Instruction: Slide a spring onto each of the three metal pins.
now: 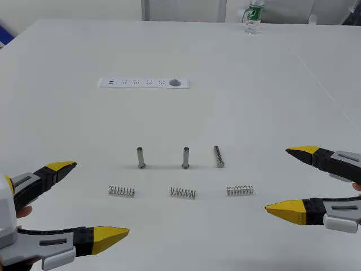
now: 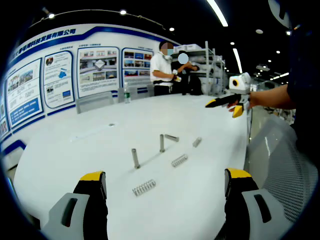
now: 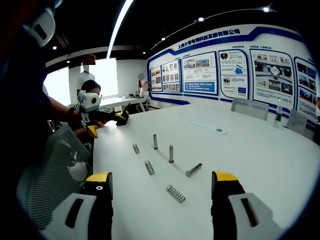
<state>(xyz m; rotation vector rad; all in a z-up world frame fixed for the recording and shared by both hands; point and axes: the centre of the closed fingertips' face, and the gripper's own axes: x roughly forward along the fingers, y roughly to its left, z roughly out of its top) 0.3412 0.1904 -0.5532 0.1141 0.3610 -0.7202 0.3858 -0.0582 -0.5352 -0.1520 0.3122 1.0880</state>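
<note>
White table (image 1: 254, 113) bears two upright pins (image 1: 140, 157); third pin (image 1: 219, 156) lies flat.

Bright even overhead strip lighting, soft faint shadows, sharp focus, fisheye bending at gripper-view edges

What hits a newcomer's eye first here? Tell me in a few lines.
Three metal pins sit in a row midway across the white table: two stand upright, the right pin lies on its side. Nearer the person lie three springs, one before each pin, none fitted. The left gripper and right gripper flank them, yellow-tipped fingers spread wide, holding nothing.
</note>
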